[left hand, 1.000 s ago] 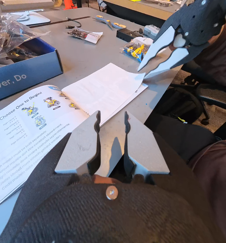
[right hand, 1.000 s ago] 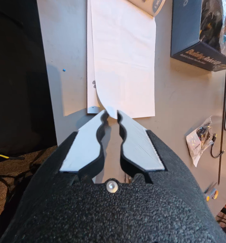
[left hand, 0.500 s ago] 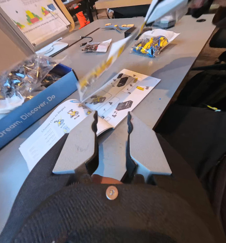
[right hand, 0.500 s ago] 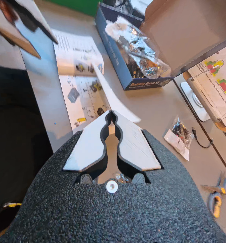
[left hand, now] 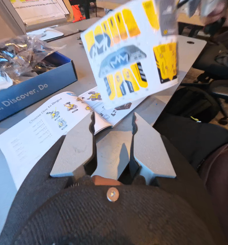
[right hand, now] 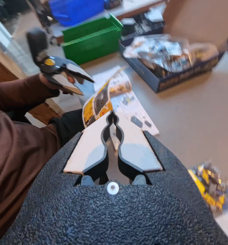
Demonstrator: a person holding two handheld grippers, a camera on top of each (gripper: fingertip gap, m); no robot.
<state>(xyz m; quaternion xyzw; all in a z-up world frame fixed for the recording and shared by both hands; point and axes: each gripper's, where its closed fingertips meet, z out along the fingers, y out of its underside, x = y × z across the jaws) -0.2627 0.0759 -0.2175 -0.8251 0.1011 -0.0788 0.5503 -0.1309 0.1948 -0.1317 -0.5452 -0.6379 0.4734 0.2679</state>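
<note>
Grey bench (left hand: 76,53) carries an open booklet (left hand: 47,127) near its front edge, blue box (left hand: 31,90) behind; right gripper (right hand: 112,114) clamps a lifted sticker sheet (left hand: 130,57), left gripper (left hand: 112,119) hovers, jaws apart

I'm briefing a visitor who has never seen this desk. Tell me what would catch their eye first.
First, the yellow-and-grey sticker sheet, held up in the air above the grey table, pinched at its edge by the right tongs. Below it an instruction booklet lies open on the table, with the left tongs open and empty just in front of it. To the left stands a blue box heaped with clear plastic bags.
</note>
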